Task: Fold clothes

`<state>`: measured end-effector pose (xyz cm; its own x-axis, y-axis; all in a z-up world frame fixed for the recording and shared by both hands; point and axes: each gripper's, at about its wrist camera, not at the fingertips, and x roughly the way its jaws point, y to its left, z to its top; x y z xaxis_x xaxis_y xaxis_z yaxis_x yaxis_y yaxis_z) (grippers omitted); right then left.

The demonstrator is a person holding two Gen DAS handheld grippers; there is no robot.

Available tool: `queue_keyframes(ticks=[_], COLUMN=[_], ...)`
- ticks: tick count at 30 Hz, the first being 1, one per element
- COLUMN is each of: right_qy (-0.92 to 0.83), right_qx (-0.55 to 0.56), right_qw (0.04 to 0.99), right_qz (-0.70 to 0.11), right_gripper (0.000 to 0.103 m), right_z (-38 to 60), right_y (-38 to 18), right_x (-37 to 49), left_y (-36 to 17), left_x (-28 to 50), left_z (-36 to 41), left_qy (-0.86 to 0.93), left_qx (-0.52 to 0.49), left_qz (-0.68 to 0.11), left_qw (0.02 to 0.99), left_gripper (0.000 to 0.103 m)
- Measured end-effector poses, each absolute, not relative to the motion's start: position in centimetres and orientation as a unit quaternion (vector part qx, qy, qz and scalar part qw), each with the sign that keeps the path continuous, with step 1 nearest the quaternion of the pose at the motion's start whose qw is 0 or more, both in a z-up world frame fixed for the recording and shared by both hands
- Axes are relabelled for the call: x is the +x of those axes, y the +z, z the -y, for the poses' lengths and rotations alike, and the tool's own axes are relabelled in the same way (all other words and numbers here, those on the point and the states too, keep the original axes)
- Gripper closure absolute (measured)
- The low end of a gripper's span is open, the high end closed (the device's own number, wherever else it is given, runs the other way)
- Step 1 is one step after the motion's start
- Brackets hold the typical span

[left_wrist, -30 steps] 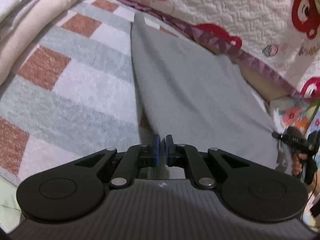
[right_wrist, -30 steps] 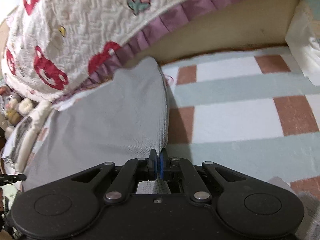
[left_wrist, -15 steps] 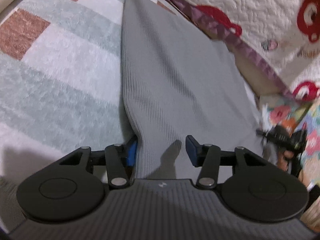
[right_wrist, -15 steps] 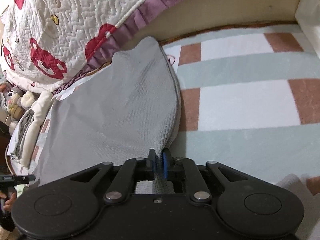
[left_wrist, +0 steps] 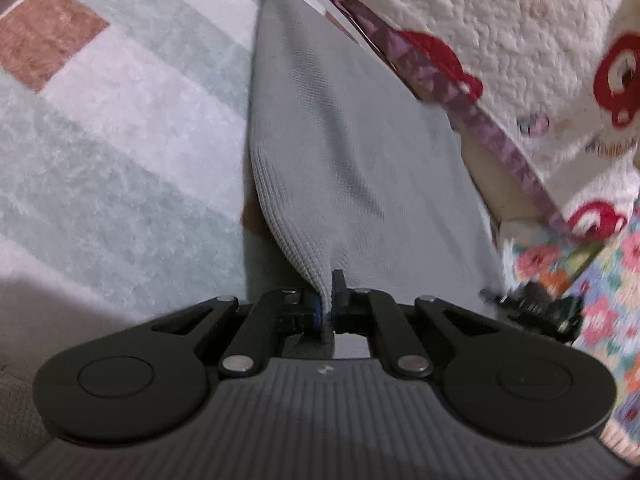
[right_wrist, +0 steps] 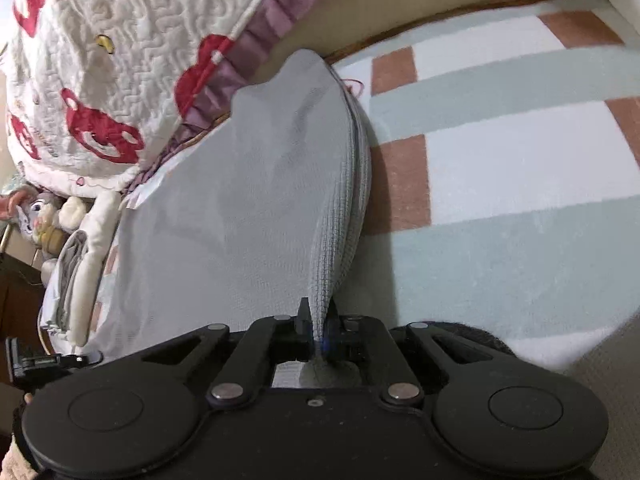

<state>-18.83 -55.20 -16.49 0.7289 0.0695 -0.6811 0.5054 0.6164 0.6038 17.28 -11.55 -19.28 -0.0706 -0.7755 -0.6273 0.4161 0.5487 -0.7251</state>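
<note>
In the left wrist view, the cloth (left_wrist: 360, 168) runs from 6 o'clock, where its near corner sits between the left gripper (left_wrist: 327, 304) fingers, up toward 12. It lies on the blanket (left_wrist: 120, 140), which spreads to 9 and 10. The quilt (left_wrist: 520, 40) hangs at 1 to 3, behind the cloth's far edge. In the right wrist view, the cloth (right_wrist: 248, 200) rises from the right gripper (right_wrist: 318, 332); the blanket (right_wrist: 520, 180) lies at 3, the quilt (right_wrist: 120, 60) at 10 to 11.

One grey garment (left_wrist: 352, 168) spread out. One checked blanket (left_wrist: 120, 140) under it. One quilt (right_wrist: 120, 60) with red prints at eleven o'clock. Two grippers, left gripper (left_wrist: 326, 310) and right gripper (right_wrist: 318, 330), one pinched corner each.
</note>
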Motion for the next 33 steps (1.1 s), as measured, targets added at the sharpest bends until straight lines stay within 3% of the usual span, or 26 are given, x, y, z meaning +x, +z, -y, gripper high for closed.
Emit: queue_keyframes(ticks=[9, 18, 26, 33], right_qy=[-0.126, -0.11, -0.109, -0.111], right_qx=[0.417, 0.367, 0.353, 0.316], right_qw=[0.847, 0.884, 0.911, 0.927], right_qz=[-0.304, -0.267, -0.185, -0.166], right_gripper=[0.097, 0.097, 0.097, 0.097], right_z=[55.6, 55.1, 53.2, 52.4], right_y=[-14.0, -7.6, -3.2, -0.4], right_x=[-19.8, -18.6, -17.1, -16.7], left_y=[-18.5, -12.5, -9.3, -6.6], left_x=[16.4, 16.3, 17.1, 15.9], left_z=[12.6, 10.1, 6.4, 5.9], left_qy=[-0.456, -0.464, -0.451, -0.455], left_qx=[-0.113, -0.136, -0.189, -0.169], left_qz=[-0.562, -0.462, -0.421, -0.378], left_qw=[0.681, 0.743, 0.764, 0.788], left_gripper=[0.1, 0.1, 0.1, 0.1])
